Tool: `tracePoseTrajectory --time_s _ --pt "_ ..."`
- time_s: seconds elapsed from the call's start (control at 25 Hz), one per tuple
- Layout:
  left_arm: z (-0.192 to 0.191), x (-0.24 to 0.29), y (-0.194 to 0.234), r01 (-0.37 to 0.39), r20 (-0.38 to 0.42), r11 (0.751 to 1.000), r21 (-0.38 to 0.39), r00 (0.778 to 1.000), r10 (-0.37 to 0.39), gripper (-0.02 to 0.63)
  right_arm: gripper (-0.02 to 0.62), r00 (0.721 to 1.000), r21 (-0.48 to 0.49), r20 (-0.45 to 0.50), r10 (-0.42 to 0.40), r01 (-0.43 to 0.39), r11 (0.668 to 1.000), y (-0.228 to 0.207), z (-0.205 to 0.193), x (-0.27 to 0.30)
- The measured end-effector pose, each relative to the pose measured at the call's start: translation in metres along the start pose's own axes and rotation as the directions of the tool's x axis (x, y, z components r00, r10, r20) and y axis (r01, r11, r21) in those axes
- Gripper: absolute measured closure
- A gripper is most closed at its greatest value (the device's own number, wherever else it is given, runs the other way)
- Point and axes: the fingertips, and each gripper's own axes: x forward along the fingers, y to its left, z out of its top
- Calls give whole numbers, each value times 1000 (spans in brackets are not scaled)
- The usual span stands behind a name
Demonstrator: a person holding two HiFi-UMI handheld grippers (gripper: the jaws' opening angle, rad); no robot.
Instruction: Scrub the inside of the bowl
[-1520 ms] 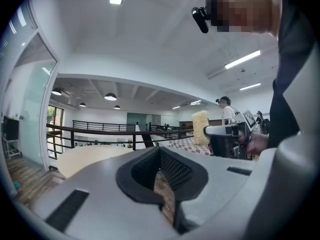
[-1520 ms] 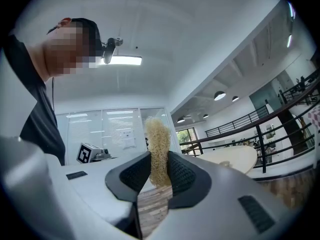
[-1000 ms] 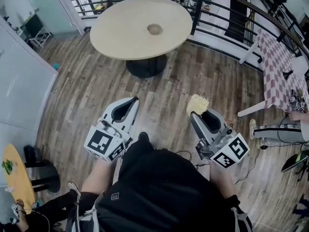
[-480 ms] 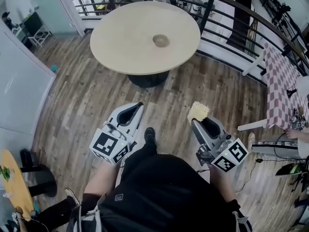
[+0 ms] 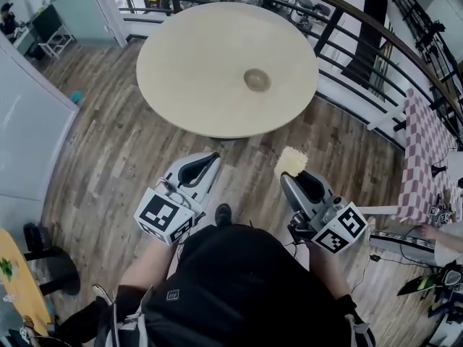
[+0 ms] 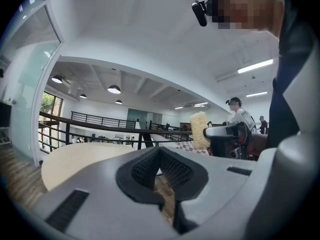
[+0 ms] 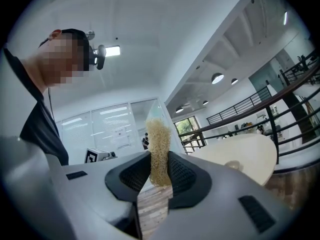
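A small beige bowl (image 5: 256, 79) sits on the round pale table (image 5: 188, 63) ahead of me; it also shows as a low bowl (image 7: 233, 165) on the table (image 7: 250, 154) in the right gripper view. My right gripper (image 5: 293, 176) is shut on a yellow fibrous scrubber (image 5: 292, 161), which stands up between its pads (image 7: 159, 151). My left gripper (image 5: 211, 157) is shut with nothing in it, its pads (image 6: 161, 170) meeting. Both grippers hover over the wooden floor, short of the table's near edge. In the left gripper view the scrubber (image 6: 199, 129) shows to the right.
A dark metal railing (image 5: 362, 31) curves behind the table. A checkered-cloth table (image 5: 423, 150) stands at the right, with a person's hand (image 5: 427, 231) near it. A glass wall (image 5: 29, 121) runs along the left, and a small yellow side table (image 5: 14, 284) is at lower left.
I have walked toward the round table: table and bowl have slid closer and lower in the head view. Both grippers keep their hold and pose in front of me.
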Motion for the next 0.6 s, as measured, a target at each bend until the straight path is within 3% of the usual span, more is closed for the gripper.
tracePoseTrajectory --time_s 0.6 --pt "-9 65 77 -4 -54 1000 -29 999 3 598 486 1000 54 -22 -9 11 999 -85 -2 77"
